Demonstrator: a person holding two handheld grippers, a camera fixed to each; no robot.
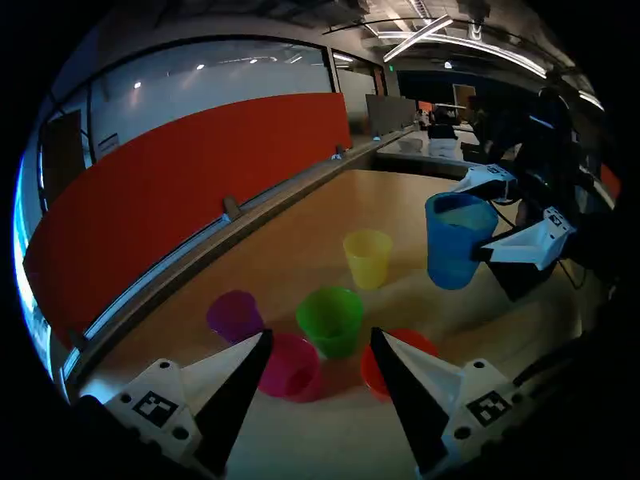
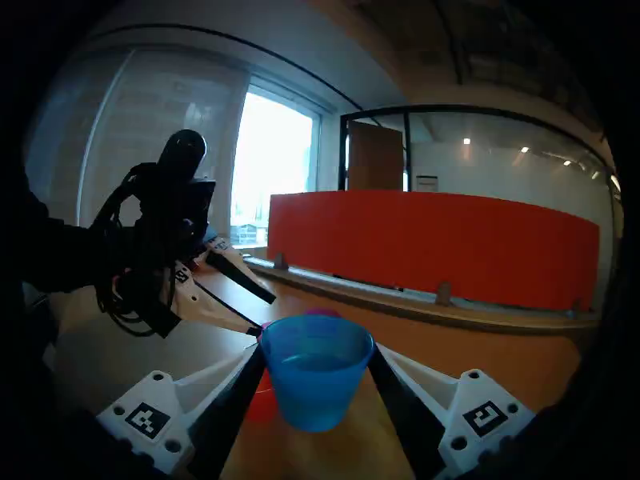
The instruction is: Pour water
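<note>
right claw [image 2: 317, 350] pinches the blue cup [image 2: 317, 392] (water inside) by its sides, left claw [image 1: 320, 334] gaping well apart.

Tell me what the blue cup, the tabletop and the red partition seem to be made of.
Blue cup: translucent plastic, slightly glossy; the water level shows through its wall. Tabletop: light wood or wood-look laminate, smooth with a soft sheen; which of the two is unclear. Red partition: a flat, matte panel, maybe fabric or painted board; no texture is legible.
</note>
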